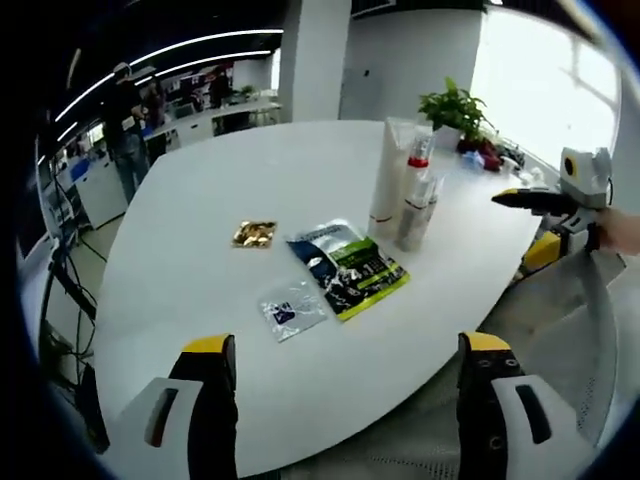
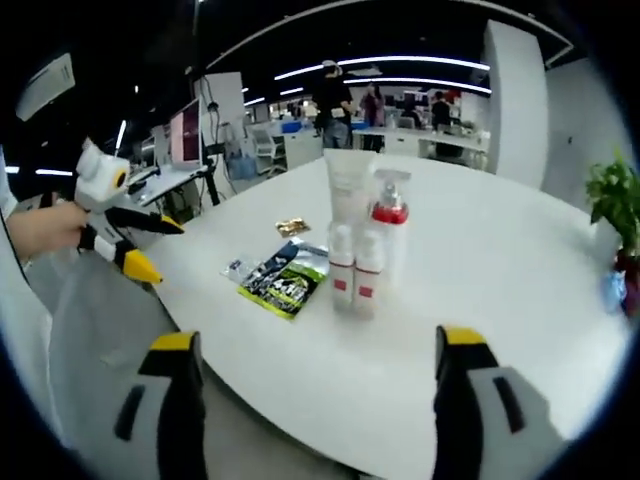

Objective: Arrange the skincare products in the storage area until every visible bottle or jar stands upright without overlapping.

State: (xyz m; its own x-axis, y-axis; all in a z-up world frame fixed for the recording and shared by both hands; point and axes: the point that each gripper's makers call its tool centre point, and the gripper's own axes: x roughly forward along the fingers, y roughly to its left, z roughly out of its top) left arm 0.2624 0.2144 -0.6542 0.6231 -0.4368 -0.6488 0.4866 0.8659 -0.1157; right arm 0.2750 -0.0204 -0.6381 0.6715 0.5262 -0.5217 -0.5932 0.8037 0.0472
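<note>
While your left hand-held gripper (image 1: 345, 375) hung wide open and empty off the near edge of the white tabletop (image 1: 200, 200), its view showed the tall tube (image 1: 388, 170) and pump bottles (image 1: 418, 205) clustered upright past the flat green sachet (image 1: 350, 268), small clear packet (image 1: 291, 308) and gold foil piece (image 1: 254, 234). From your right hand-held gripper (image 2: 315, 390), equally wide and empty, the red-collared pump bottle (image 2: 388, 232) and two small bottles (image 2: 355, 272) stood touching. You seemed at the approach step; next probably called for spacing them.
</note>
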